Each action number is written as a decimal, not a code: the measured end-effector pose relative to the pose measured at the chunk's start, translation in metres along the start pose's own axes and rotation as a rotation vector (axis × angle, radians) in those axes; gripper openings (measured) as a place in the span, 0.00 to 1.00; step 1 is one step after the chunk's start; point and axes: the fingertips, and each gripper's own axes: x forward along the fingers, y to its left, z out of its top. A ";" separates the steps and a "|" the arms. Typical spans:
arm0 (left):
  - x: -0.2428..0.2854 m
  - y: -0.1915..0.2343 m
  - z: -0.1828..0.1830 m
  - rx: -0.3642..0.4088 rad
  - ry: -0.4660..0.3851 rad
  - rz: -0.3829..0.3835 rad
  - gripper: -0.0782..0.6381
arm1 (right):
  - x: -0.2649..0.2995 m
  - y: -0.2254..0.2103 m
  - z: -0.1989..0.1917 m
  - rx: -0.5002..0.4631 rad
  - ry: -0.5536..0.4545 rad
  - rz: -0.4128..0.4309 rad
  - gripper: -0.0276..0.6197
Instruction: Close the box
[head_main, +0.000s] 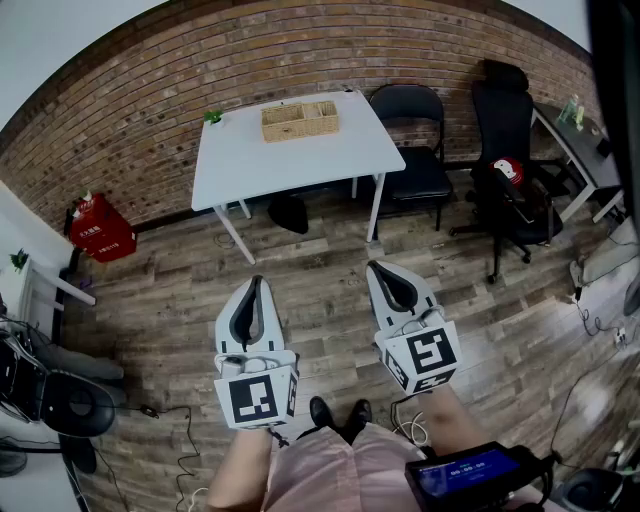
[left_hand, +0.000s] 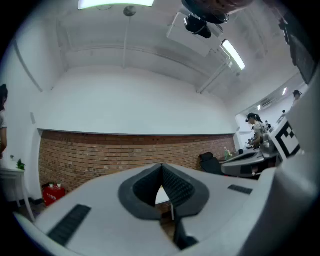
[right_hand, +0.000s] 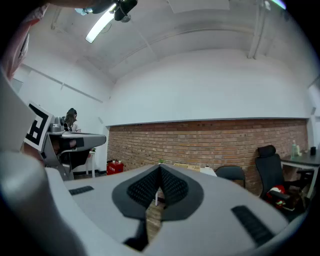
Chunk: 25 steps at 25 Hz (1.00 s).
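The box (head_main: 300, 120) lies at 12 o'clock, long axis 9-to-3, equally far from my shut, empty left tool (head_main: 256, 286) and right tool (head_main: 378, 271).

Room is currently holding: one white table (head_main: 300, 160), one woven box (head_main: 300, 120), two black chairs (head_main: 405, 105) (head_main: 500, 115), one red container (head_main: 100, 230), and two grippers, left gripper (head_main: 257, 282) and right gripper (head_main: 373, 268).

Wooden floor (head_main: 320, 255) open ahead, white table (head_main: 300, 160) beyond, black chairs (head_main: 412, 125) right
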 end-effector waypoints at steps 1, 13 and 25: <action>0.000 0.000 -0.001 -0.001 0.001 0.000 0.12 | 0.000 0.000 -0.001 0.000 0.001 0.000 0.04; -0.003 0.018 -0.008 -0.013 0.016 -0.010 0.12 | 0.011 0.015 0.001 0.052 0.000 0.032 0.32; 0.017 0.049 -0.030 -0.021 0.033 -0.051 0.12 | 0.046 0.022 -0.001 0.004 0.007 -0.032 0.27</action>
